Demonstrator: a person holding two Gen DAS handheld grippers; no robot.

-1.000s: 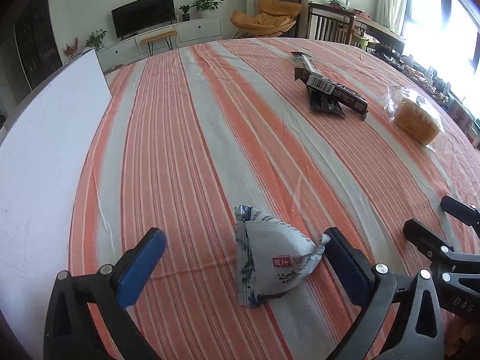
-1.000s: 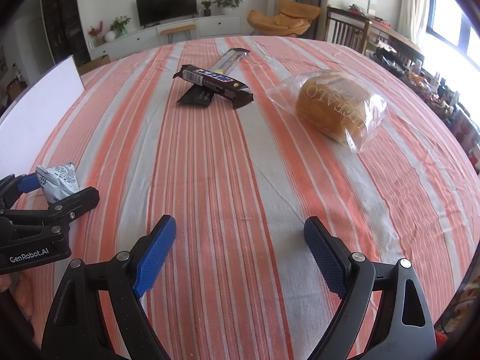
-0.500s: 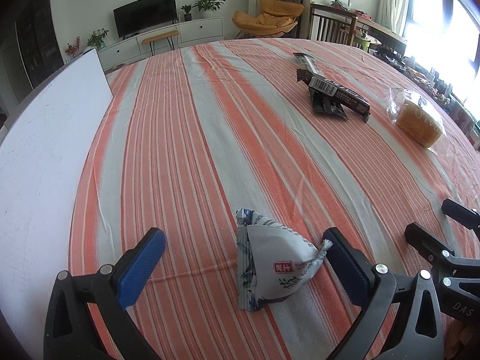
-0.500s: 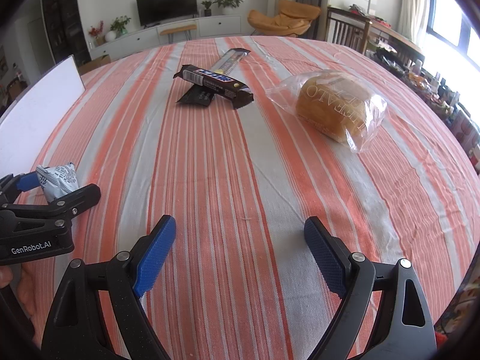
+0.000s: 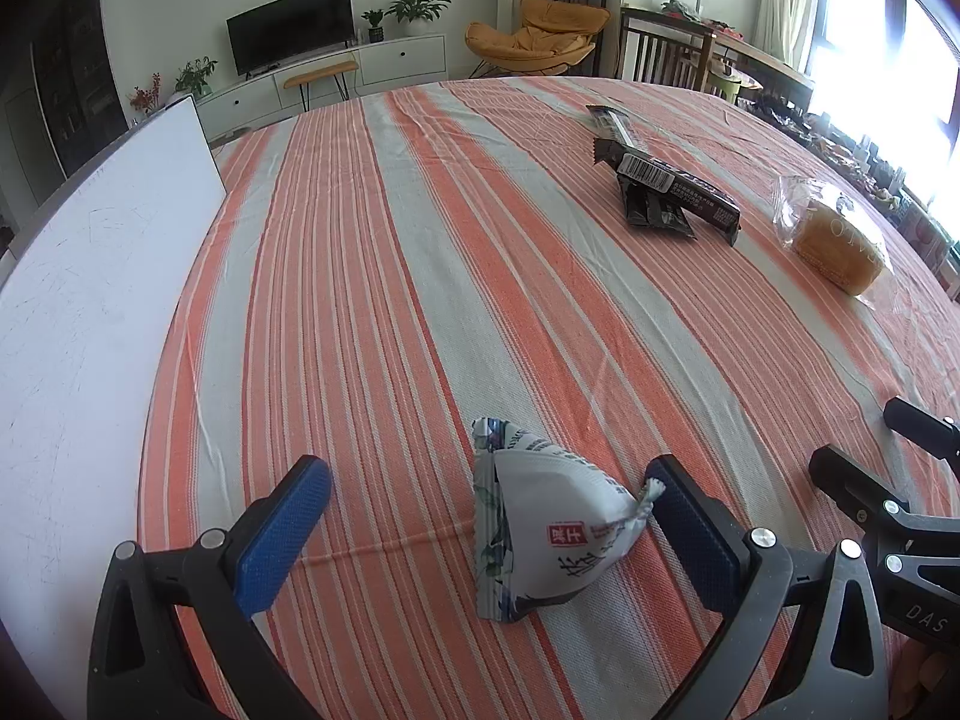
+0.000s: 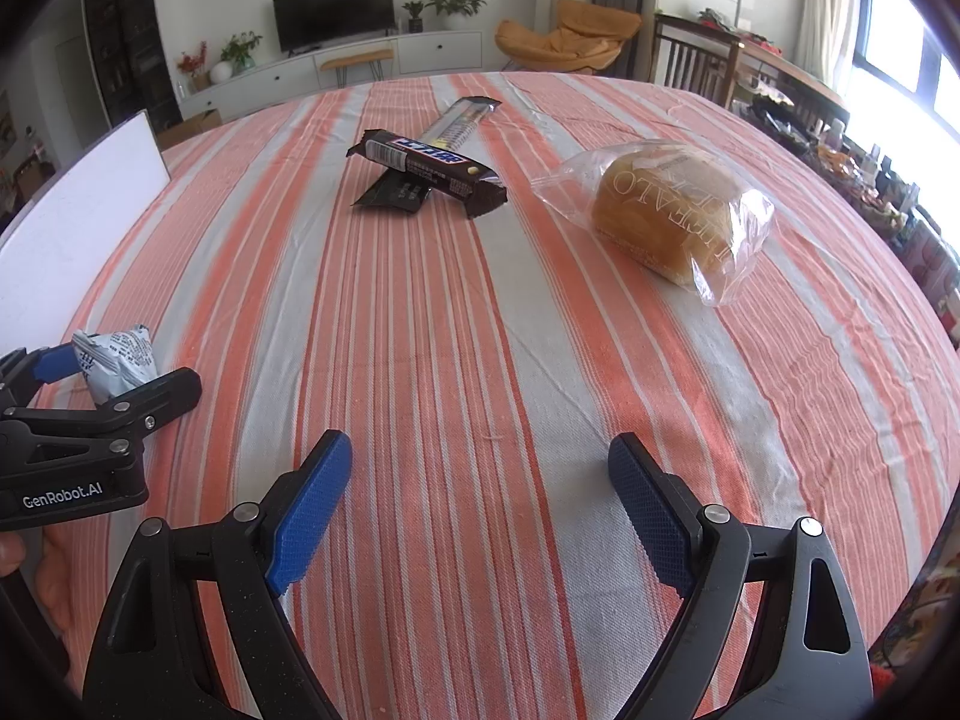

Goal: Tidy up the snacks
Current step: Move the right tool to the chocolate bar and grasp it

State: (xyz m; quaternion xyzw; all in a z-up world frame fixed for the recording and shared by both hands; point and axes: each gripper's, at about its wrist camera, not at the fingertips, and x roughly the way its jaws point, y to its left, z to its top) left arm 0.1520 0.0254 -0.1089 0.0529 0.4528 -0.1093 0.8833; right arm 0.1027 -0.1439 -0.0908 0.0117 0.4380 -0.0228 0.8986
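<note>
A small white snack pouch [image 5: 549,525] with a red label lies on the striped cloth between the fingers of my open left gripper [image 5: 486,531]; its right corner touches the right pad. The pouch also shows in the right wrist view [image 6: 117,363]. My right gripper [image 6: 480,498] is open and empty over bare cloth. Dark chocolate bars [image 6: 429,165] are piled at the far middle, also in the left wrist view [image 5: 666,195]. A bagged bread loaf [image 6: 672,219] lies to their right, also in the left wrist view [image 5: 834,234].
A white board [image 5: 90,312] lies along the table's left side, also in the right wrist view [image 6: 72,222]. The striped tablecloth [image 6: 480,330] covers the round table. Chairs and a side table with clutter stand beyond the far right edge.
The left gripper has crept slightly forward, so the pouch sits a little deeper between its fingers. The right gripper has not moved.
</note>
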